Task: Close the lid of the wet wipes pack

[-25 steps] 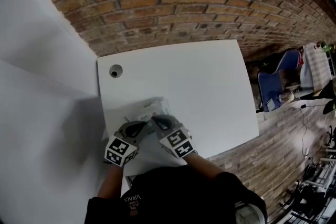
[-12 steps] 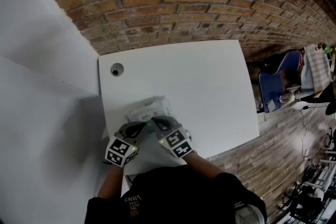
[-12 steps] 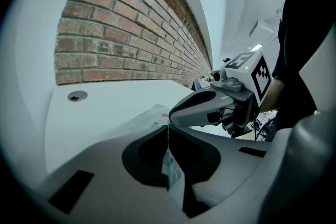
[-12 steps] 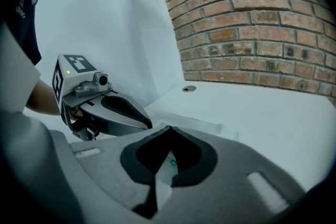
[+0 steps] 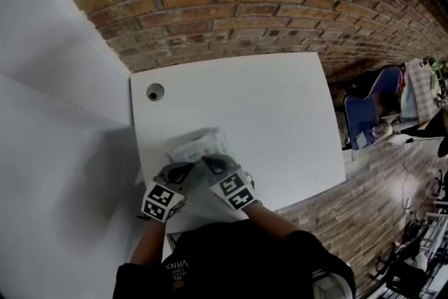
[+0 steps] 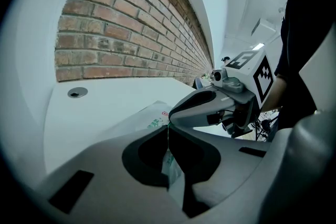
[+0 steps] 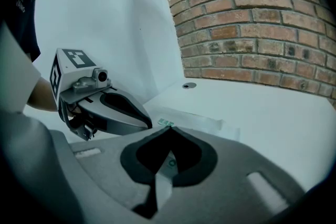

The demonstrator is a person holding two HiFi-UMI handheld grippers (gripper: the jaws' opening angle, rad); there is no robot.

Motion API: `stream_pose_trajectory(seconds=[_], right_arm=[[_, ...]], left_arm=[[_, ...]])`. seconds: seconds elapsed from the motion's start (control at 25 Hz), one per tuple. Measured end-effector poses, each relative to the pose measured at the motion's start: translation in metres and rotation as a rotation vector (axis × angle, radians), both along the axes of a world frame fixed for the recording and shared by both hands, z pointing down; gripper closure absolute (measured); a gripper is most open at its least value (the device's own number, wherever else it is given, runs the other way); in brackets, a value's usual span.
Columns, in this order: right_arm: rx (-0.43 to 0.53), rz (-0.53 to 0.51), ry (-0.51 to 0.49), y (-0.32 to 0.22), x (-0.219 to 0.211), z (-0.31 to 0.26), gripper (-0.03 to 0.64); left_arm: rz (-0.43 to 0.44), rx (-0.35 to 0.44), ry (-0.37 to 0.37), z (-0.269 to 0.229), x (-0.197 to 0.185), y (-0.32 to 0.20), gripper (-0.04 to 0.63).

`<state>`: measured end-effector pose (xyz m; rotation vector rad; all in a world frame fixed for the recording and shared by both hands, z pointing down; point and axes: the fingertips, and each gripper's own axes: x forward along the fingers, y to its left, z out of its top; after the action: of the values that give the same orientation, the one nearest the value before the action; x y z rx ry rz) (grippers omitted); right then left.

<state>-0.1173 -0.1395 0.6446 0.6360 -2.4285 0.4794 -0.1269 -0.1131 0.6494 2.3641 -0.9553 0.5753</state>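
The wet wipes pack (image 5: 199, 146) is a white soft pack with green print, lying near the front left of the white table (image 5: 280, 115). Both grippers meet at its near edge. In the left gripper view my left gripper (image 6: 168, 128) is shut, with thin film of the pack (image 6: 152, 119) pinched at the tips. My right gripper (image 7: 169, 129) is also shut, and a strip of the pack (image 7: 195, 121) shows behind its jaws. In the head view the left gripper (image 5: 187, 168) and right gripper (image 5: 208, 163) sit tip to tip. The lid's state is hidden.
A round cable hole (image 5: 155, 92) sits at the table's far left corner. A brick wall (image 5: 231, 3) runs behind the table and a white wall (image 5: 56, 122) stands along its left. A blue chair (image 5: 369, 108) stands on the wooden floor to the right.
Both grippers stay at the pack's near edge, almost unmoved. The pack shows slightly more beyond the jaws than one second ago.
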Motion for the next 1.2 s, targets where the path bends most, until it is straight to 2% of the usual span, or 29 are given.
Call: stream_pose_trajectory(seconds=[1.2], right_arm=[[-0.005, -0.056, 0.07, -0.002, -0.004, 0.012, 0.618]], left_arm=[[0.01, -0.034, 0.011, 0.011, 0.005, -0.011, 0.594]])
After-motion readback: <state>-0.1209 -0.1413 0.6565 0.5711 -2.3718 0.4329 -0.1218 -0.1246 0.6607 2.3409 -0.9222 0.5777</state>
